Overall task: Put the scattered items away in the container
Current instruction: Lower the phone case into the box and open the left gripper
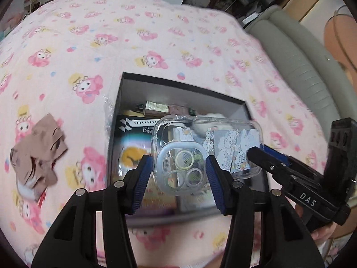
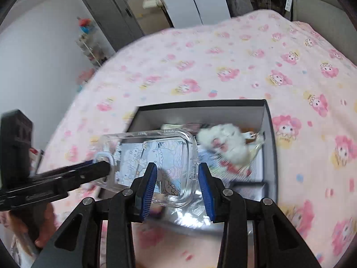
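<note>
Item held: one clear plastic phone case with a cartoon card inside (image 1: 206, 149), carried in the air above the open black cardboard box (image 1: 125, 82) that sits on the pink cartoon-print bedsheet (image 1: 156, 33).

Left tool (image 1: 177, 167): blue pads closed on the camera-cutout end of the case.

Right tool (image 2: 176, 178): one pad lies against the case's other end. The other pad stands off the rim, so whether this one truly grips cannot be told.

Progress, as judged: well advanced. The box already holds a good deal, and the case is over it but not yet inside. It has still to be lowered in and let go.

Contents of box, counted so far as visible:
- one dark printed flat carton (image 1: 131, 134);
- one white fluffy plush toy (image 2: 225, 147);
- one small greenish packet against the far wall (image 1: 156, 107);
- other packets and crinkled clear film beneath, too blurred to count.

Left on the bed, outside the box: one loose heap of brown cut-out paper pieces with drawn faces (image 1: 36, 149), well apart from the box on its left. Number of pieces in the heap cannot be told. No other stray item shows on the sheet.

Tools: two. Cases: one. Boxes: one.
</note>
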The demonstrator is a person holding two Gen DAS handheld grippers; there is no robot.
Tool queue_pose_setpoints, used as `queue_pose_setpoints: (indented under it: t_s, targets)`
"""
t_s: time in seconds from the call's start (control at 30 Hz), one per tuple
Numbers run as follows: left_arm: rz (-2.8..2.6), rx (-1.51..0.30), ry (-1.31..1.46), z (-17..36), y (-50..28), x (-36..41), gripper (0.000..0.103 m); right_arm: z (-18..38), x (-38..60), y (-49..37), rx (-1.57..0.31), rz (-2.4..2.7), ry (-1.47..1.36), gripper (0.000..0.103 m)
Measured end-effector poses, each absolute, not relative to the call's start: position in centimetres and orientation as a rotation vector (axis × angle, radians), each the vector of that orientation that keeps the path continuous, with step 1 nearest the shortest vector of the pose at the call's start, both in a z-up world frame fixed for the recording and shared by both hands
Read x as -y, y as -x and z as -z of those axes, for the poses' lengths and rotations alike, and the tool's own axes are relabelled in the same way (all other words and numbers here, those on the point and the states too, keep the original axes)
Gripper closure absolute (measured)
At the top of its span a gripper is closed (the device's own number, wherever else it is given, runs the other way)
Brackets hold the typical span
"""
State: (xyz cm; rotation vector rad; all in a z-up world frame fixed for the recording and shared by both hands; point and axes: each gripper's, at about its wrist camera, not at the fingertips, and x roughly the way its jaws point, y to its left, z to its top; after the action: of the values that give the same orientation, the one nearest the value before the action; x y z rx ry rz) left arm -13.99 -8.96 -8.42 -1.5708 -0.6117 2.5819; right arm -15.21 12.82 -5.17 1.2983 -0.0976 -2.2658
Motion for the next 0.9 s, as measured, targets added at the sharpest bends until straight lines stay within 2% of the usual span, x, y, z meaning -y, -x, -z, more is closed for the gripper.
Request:
queue_pose_setpoints:
  t_s: [0.2, 0.43, 0.6, 0.8, 0.9]
  targets:
    - [-2.508, 0.584, 1.741, 13.2, 16.4, 8.2, 0.049, 10.1, -14.2, 17.5, 0.148, 2.204, -1.431, 0.068]
    - [-2.456, 0.542, 1.890, 15.9, 17.6, 7.3, 0.049, 14.0, -13.0, 18.8, 0.059, 2.165, -1.564, 0.068]
    - [-2.546, 0.506, 1.838, 14.4, 16.3, 7.1, 0.050, 12.4, -14.0, 18.0, 0.117, 2.202, -1.499, 0.068]
    - [-2.423, 0.489, 1.840, 14.3, 14.0, 6.0, 0.050, 11.9, -13.3, 15.9, 0.019, 2.105, -1.490, 0.068]
    - [-2.377, 0.416, 1.903, 15.2, 13.8, 5.0, 0.052, 12.9, -11.7, 15.2, -0.079, 2.026, -1.528, 0.068]
